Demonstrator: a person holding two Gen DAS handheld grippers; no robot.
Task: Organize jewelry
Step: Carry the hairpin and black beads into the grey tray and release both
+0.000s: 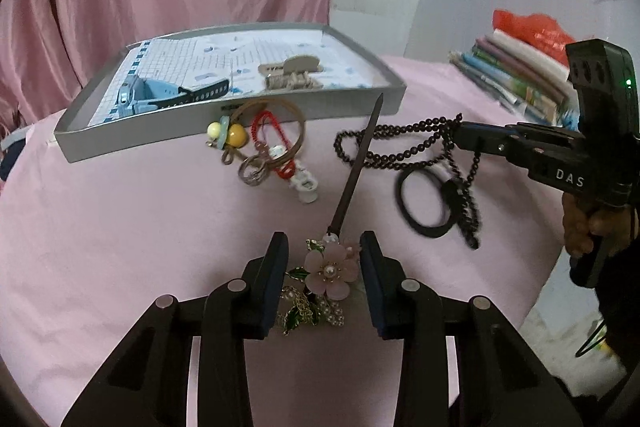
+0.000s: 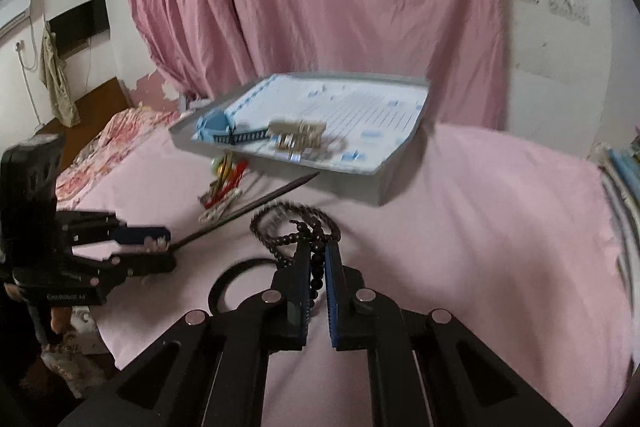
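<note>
A dark hair stick (image 1: 356, 167) topped by a pink flower (image 1: 330, 269) lies on the pink cloth. My left gripper (image 1: 324, 255) is open, its fingers on either side of the flower; the right pad touches the petals. The right wrist view shows this left gripper (image 2: 158, 247) at the stick's flower end. My right gripper (image 2: 318, 255) is shut on a dark bead necklace (image 2: 296, 219), whose loops trail onto the cloth. From the left wrist view, the right gripper (image 1: 456, 133) holds the necklace (image 1: 400, 147) up, with strands hanging. A grey tray (image 1: 240, 131) holds a blue watch (image 1: 140, 95) and a beige hair claw (image 1: 294, 73).
A pile of bangle, red coil, yellow beads and rings (image 1: 260, 143) lies in front of the tray. A black ring (image 1: 424, 205) rests under the necklace. Stacked books (image 1: 516, 71) and a red bag (image 1: 528, 27) stand at the right. A pink curtain hangs behind.
</note>
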